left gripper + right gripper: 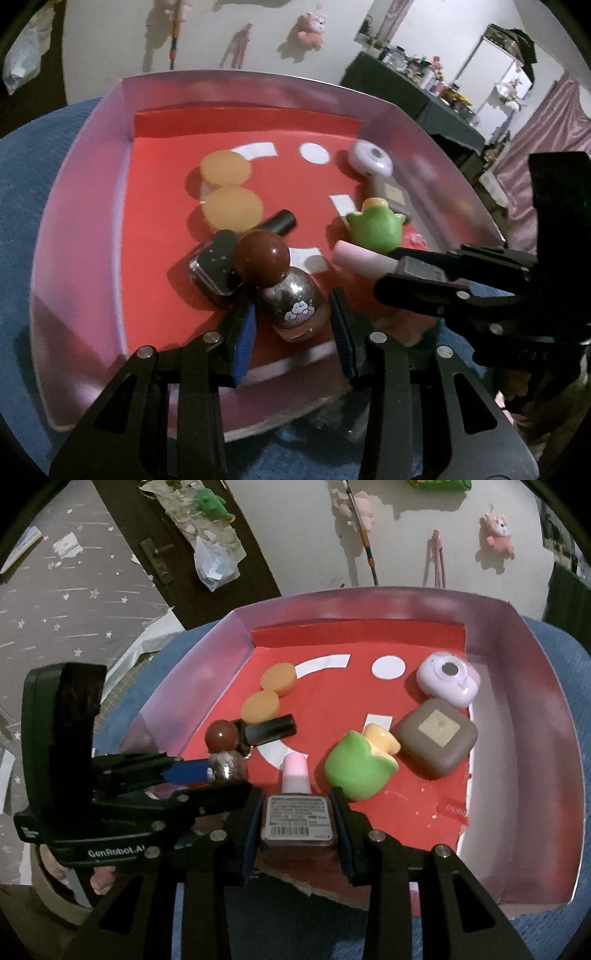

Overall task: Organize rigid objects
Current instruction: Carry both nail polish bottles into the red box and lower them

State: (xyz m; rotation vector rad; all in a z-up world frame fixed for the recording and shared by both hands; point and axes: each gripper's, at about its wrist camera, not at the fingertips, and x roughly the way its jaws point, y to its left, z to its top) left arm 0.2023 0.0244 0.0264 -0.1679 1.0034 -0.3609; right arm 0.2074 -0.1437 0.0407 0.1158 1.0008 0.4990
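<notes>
While your left gripper (293, 325) pinches the silvery bottle (295, 301) with the brown ball cap (263, 257), its blue-padded fingers (245, 332) sit narrow against the bottle's sides, and the bottle stands over the near edge of the red tray floor (159, 258). Your right gripper (297, 825) is likewise clamped, its fingers closed on the squarish bottle with the pink cap (297, 812), whose labelled base faces the camera and whose cap points away into the tray. In the left wrist view that pink cap (360, 258) juts out to the right of the silvery bottle, with the two grippers close beside each other at the tray's near side.

Just beyond your left fingers, a dark compact with small stars (214, 266) touches the ball cap, and a black tube (279, 221) lies behind it. Two orange discs (229, 188) rest farther back on the left, one overlapping the other. To the right, a green tulip-shaped piece (356, 771) lies on its side near the pink cap, with a brown square case (436, 738) beside it and a lilac round case (448, 683) farther off against the right wall. White paper shapes (388, 667) show on the red floor between them. The pink-walled tray (517, 720) rests on a blue cloth (33, 177).
</notes>
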